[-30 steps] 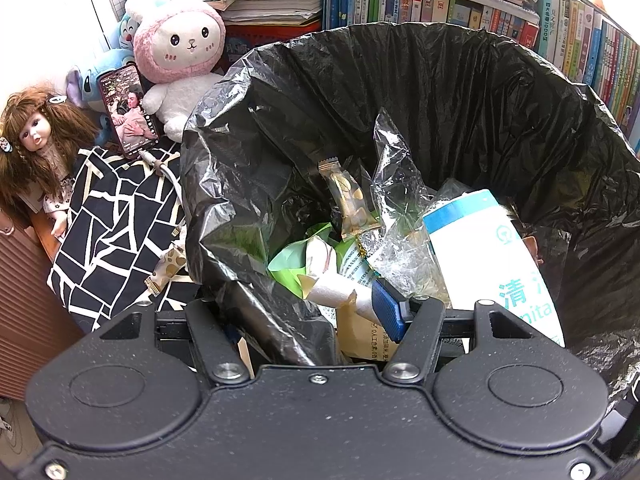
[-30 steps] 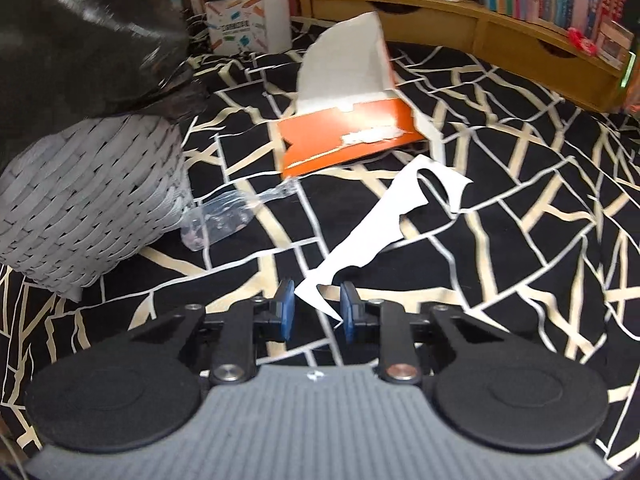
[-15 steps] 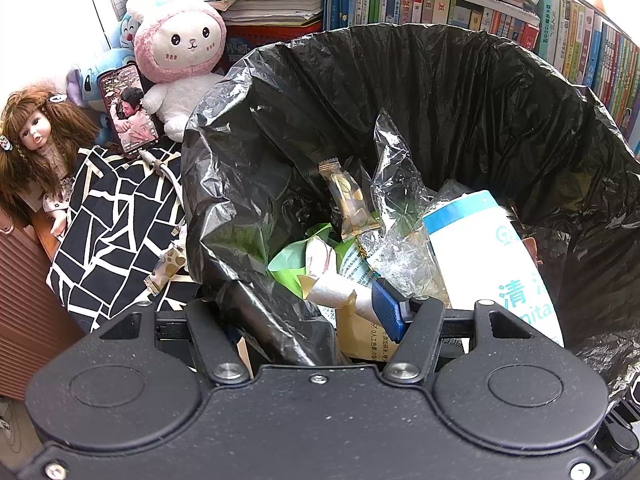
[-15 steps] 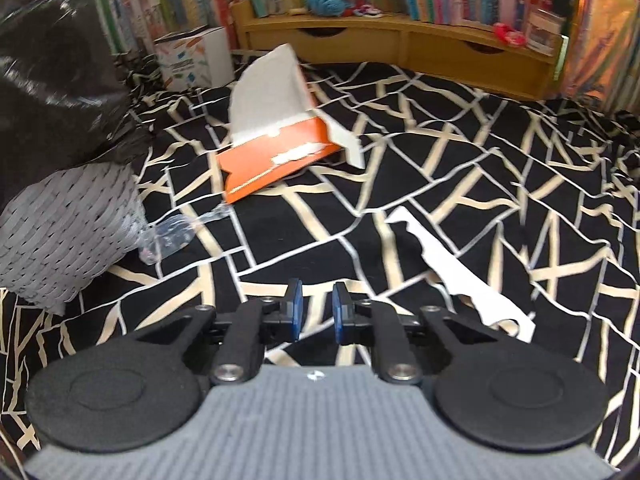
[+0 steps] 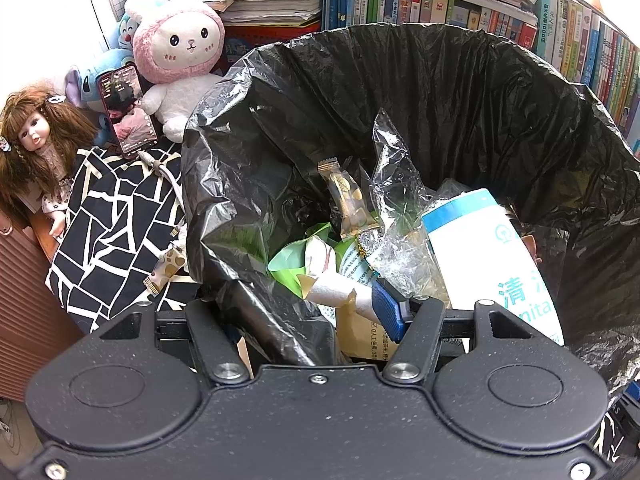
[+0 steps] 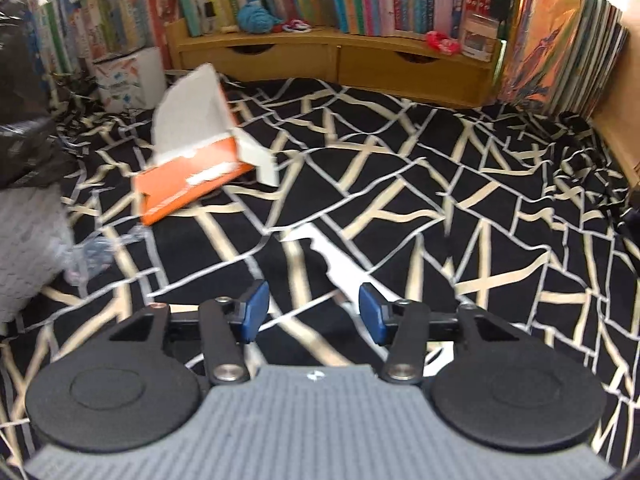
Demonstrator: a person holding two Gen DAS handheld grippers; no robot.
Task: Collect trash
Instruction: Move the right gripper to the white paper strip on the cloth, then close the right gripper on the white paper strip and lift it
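Note:
My left gripper straddles the near rim of the black-lined bin. A fold of the bag runs between its jaws, and its left pad is hidden behind that fold. Inside lie a white wipes canister, a snack wrapper and clear plastic. My right gripper hovers over the rug with its jaws opening, and nothing is pressed between them. A torn white paper scrap lies flat just beyond its pads. An orange and white box sits further off to the left.
A clear plastic wrapper lies beside the wicker bin wall at the left. A wooden shelf with books closes the back, with a white carton beside it. A doll, plush toys and a phone crowd the bin's left.
The right gripper has swung to the right over the rug, and the paper scrap now runs under its fingers. Its jaws narrowed, then spread wide. The left gripper and bin have not moved.

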